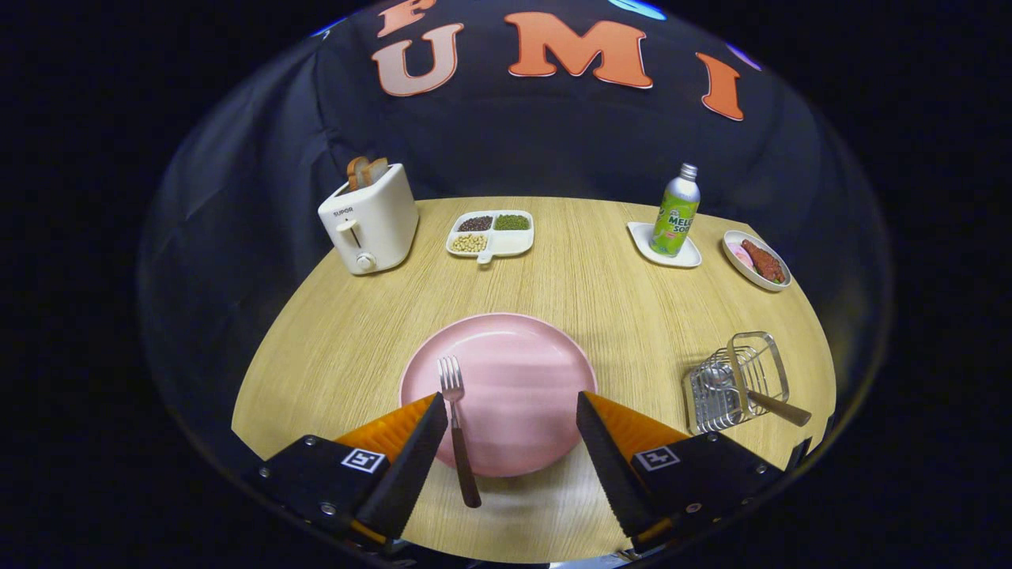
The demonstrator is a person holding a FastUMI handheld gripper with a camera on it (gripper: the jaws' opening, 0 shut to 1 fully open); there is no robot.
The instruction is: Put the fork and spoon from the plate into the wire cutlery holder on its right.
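In the gripper view, the tool (506, 407) hangs low over the near edge of the light wood-grain worktop (601, 269) with its two orange-and-black fingers spread wide apart and nothing between them but the round pink plate (518, 371). The metal fork with a dark brown handle (457, 423) lies on the near-left part of that plate, just inside the left finger, tines pointing away from the tool and the handle end running off the plate's near rim onto the worktop. The spoon with a brown handle (771, 403) already sits in the silver wire cutlery holder (739, 383), which stands off beyond the right finger, its handle poking out toward the right. So the fork looks to be the piece left to move. To take it well, I would shift the tool a little to the left so the handle sits midway between the fingers, come down on the handle where it overhangs the rim, and close across its narrow width. A grip far from the fork's middle could let the tines droop, so carry it level and tip it into the holder beside the spoon.
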